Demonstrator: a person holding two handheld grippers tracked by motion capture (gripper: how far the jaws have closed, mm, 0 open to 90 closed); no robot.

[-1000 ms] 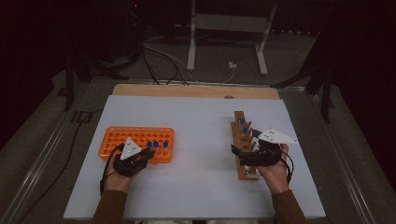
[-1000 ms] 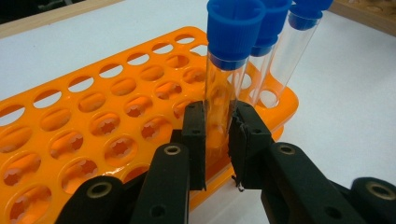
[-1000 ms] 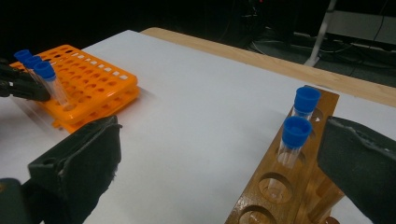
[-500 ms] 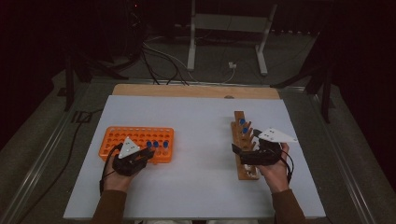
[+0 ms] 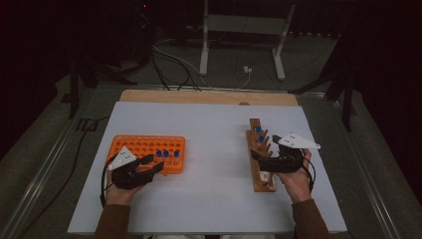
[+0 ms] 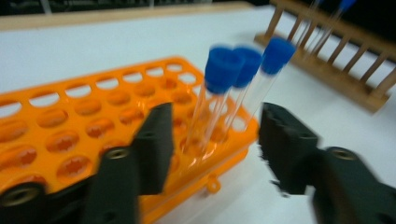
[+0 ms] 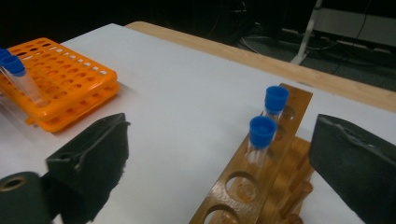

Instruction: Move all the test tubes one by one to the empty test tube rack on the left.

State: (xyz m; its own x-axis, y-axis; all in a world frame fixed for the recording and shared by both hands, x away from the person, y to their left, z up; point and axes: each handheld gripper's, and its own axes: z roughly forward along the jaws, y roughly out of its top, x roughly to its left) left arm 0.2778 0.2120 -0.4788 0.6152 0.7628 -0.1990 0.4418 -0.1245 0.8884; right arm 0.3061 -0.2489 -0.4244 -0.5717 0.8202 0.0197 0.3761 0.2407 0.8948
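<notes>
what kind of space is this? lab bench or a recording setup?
Probably a recording setup staged as a lab bench: blue-capped test tubes in an orange rack and a wooden rack on a white-topped table, with cables and a stand on the dark floor behind.

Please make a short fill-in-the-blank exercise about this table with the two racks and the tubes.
1. The tubes all have caps of the colour ____.
2. The plastic rack is ____ in colour.
3. The wooden rack holds ____ tubes.
4. The left gripper has its jaws ____, one on each side of the tubes.

Missing words: blue; orange; two; open
</notes>
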